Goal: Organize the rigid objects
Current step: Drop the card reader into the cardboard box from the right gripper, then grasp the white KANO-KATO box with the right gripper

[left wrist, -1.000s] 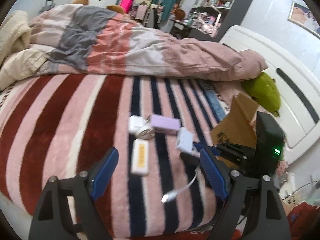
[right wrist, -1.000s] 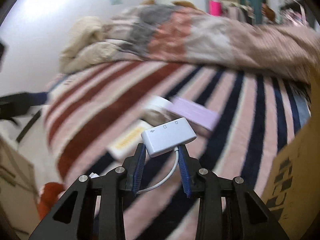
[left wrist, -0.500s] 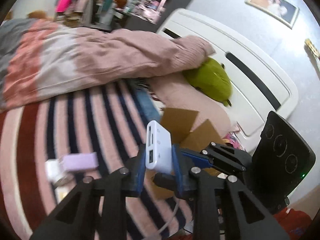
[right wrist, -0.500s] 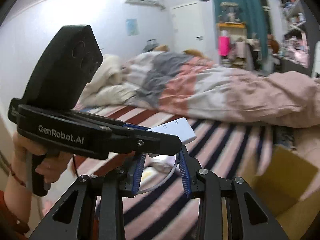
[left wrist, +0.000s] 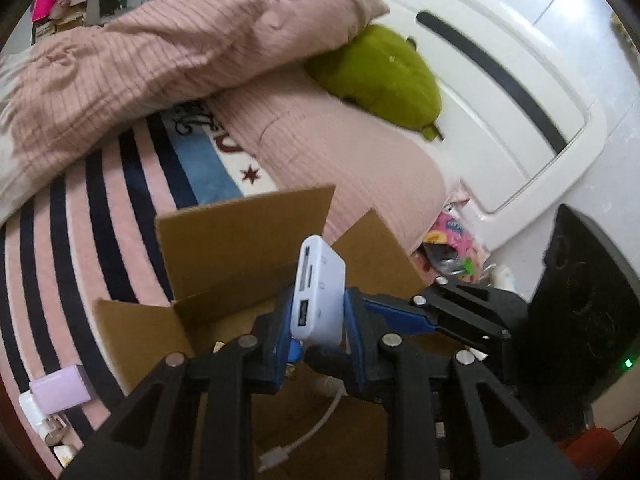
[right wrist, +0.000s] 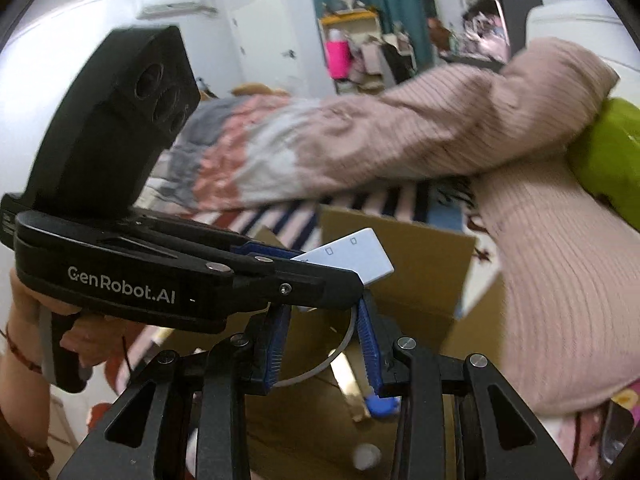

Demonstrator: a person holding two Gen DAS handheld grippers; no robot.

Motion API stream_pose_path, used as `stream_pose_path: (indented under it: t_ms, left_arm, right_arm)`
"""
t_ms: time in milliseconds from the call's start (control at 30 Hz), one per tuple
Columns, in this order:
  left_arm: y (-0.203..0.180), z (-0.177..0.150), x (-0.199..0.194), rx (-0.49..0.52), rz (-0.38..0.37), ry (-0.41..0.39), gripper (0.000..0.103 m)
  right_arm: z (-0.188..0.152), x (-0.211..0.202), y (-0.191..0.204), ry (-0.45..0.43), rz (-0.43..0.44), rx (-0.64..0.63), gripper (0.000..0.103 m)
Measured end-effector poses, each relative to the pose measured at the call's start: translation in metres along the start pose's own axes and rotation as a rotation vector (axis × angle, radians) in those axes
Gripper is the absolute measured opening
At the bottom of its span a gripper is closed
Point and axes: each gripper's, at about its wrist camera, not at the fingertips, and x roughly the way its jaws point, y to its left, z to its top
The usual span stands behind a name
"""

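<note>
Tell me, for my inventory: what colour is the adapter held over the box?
White adapter, clearest in the left wrist view.

Soft, even indoor light fills both views, and the white headboard (left wrist: pixel 500 92) beyond the left tongs (left wrist: pixel 318 316) glares pale and washed out. In the right wrist view, motion blur smears the pink duvet (right wrist: pixel 400 136) beyond the right tongs (right wrist: pixel 322 344), while both tools stay sharp. Fisheye bending curves everything outward, black vignette filling the corners.
</note>
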Motion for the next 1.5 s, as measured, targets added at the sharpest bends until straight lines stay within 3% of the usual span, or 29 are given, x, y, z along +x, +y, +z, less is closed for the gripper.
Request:
stream_pose_path:
  t_ms: [100, 167, 233, 333, 400, 600, 667, 800, 900, 1000, 1100, 1167, 1233, 1300, 1400, 1500]
  left_arm:
    - [0.000, -0.002, 0.008, 0.006, 0.045, 0.031, 0.027]
    - [0.001, -0.003, 0.003, -0.002, 0.064, 0.025, 0.049]
    - [0.003, -0.006, -0.010, -0.007, 0.084, -0.006, 0.060]
    - [0.009, -0.014, -0.042, -0.013, 0.105, -0.063, 0.060]
    - [0.014, -0.023, -0.066, -0.024, 0.160, -0.103, 0.064]
    - [0.045, -0.072, -0.146, -0.097, 0.335, -0.242, 0.071]
    - [0.061, -0.095, -0.168, -0.133, 0.397, -0.282, 0.079]
    - [0.097, -0.140, -0.198, -0.223, 0.507, -0.311, 0.080]
    - [0.122, -0.178, -0.208, -0.283, 0.565, -0.314, 0.080]
    - [0.151, -0.219, -0.215, -0.359, 0.584, -0.323, 0.080]
    - [0.169, -0.248, -0.215, -0.422, 0.590, -0.330, 0.080]
    - [0.182, -0.271, -0.217, -0.478, 0.604, -0.346, 0.080]
    - [0.190, -0.288, -0.217, -0.508, 0.627, -0.343, 0.080]
    - [0.190, -0.297, -0.216, -0.518, 0.640, -0.334, 0.080]
    - [0.193, -0.311, -0.219, -0.535, 0.640, -0.343, 0.080]
    - [0.195, -0.315, -0.219, -0.545, 0.628, -0.347, 0.080]
  right_arm:
    - [-0.005, 0.003, -0.004, 0.038, -0.042, -0.006, 0.029]
    - [-0.008, 0.003, -0.001, 0.051, -0.063, -0.022, 0.029]
    - [-0.010, 0.002, 0.002, 0.058, -0.075, -0.031, 0.031]
    - [-0.010, -0.001, 0.007, 0.050, -0.062, -0.037, 0.035]
    - [-0.007, -0.005, 0.015, 0.032, -0.044, -0.048, 0.035]
    - [0.005, -0.014, 0.072, -0.028, 0.129, -0.153, 0.039]
    - [0.006, -0.009, 0.097, -0.026, 0.205, -0.194, 0.044]
    - [0.002, 0.018, 0.150, 0.037, 0.355, -0.256, 0.045]
    - [-0.009, 0.047, 0.184, 0.097, 0.418, -0.276, 0.046]
    - [-0.026, 0.085, 0.205, 0.175, 0.444, -0.245, 0.054]
    - [-0.051, 0.136, 0.224, 0.277, 0.422, -0.164, 0.056]
    - [-0.064, 0.161, 0.228, 0.298, 0.397, -0.105, 0.069]
    - [-0.074, 0.186, 0.234, 0.315, 0.352, -0.049, 0.069]
    - [-0.079, 0.199, 0.240, 0.310, 0.333, -0.039, 0.069]
    - [-0.078, 0.213, 0.249, 0.264, 0.216, -0.051, 0.069]
    - [-0.077, 0.214, 0.253, 0.240, 0.136, -0.063, 0.054]
